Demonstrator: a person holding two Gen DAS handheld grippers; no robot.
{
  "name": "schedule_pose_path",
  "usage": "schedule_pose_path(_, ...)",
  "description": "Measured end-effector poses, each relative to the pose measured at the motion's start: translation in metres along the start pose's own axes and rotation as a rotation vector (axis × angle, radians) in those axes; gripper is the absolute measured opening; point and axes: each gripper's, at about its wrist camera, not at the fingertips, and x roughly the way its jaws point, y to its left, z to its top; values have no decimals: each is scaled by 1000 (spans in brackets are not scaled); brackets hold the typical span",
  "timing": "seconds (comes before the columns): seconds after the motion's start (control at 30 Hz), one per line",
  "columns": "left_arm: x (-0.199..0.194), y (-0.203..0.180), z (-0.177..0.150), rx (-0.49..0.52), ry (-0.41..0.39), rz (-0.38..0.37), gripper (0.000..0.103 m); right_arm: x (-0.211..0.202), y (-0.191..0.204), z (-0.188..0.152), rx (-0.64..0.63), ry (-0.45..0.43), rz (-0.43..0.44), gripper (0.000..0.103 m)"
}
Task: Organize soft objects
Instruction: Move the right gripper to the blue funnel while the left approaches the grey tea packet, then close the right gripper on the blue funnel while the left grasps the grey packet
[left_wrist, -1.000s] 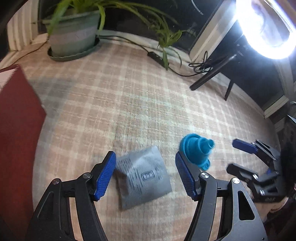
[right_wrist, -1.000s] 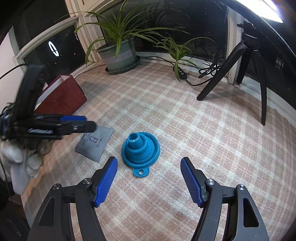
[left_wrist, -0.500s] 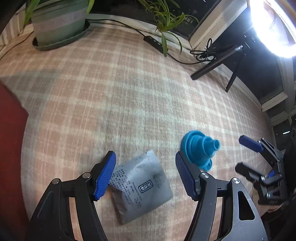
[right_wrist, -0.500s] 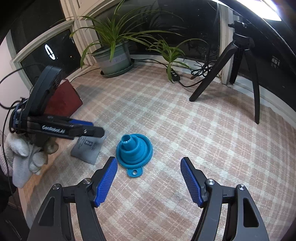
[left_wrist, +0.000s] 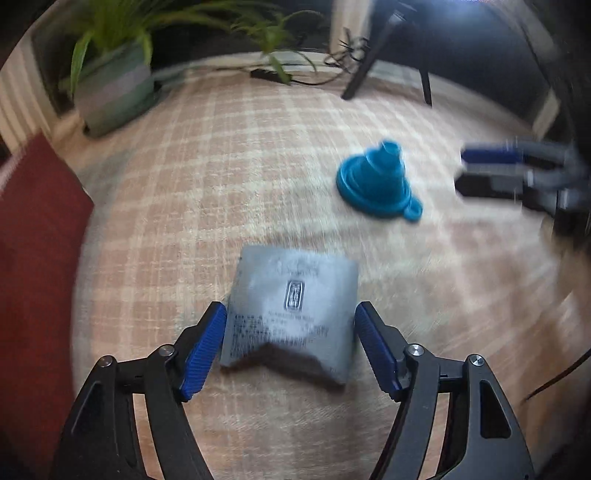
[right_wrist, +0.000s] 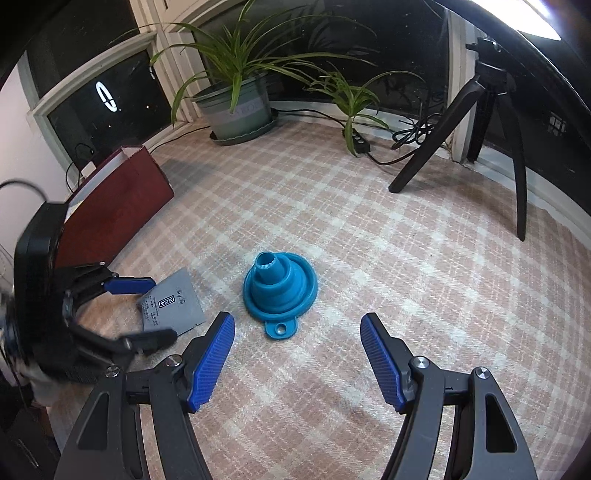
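A grey soft pouch (left_wrist: 291, 310) with a printed label lies on the checked cloth; it also shows in the right wrist view (right_wrist: 171, 306). My left gripper (left_wrist: 290, 347) is open, its blue pads on either side of the pouch's near edge. A blue collapsible funnel (left_wrist: 380, 182) stands wide end down to the right of the pouch, and shows in the right wrist view (right_wrist: 280, 286). My right gripper (right_wrist: 297, 363) is open and empty, just short of the funnel's tab.
A dark red box (right_wrist: 110, 206) stands at the left edge of the cloth. A potted plant (right_wrist: 236, 107), a power strip with cables (right_wrist: 356, 142) and a black tripod (right_wrist: 476, 122) line the far side by the window.
My left gripper has swung and moved in on the pouch, which now lies between its pads. My right gripper has come slightly closer to the funnel.
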Motion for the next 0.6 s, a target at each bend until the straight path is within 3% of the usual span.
schedule_pose_path(0.23, -3, -5, -5, 30, -79, 99, 86, 15, 12, 3, -60, -7, -20, 67)
schedule_pose_path(0.43, 1, 4, -3, -18, -105, 133, 88, 37, 19, 10, -92, 4, -43, 67)
schedule_pose_path(0.6, 2, 12, -5, -69, -110, 104, 88, 57, 21, 15, -100, 29, -60, 67)
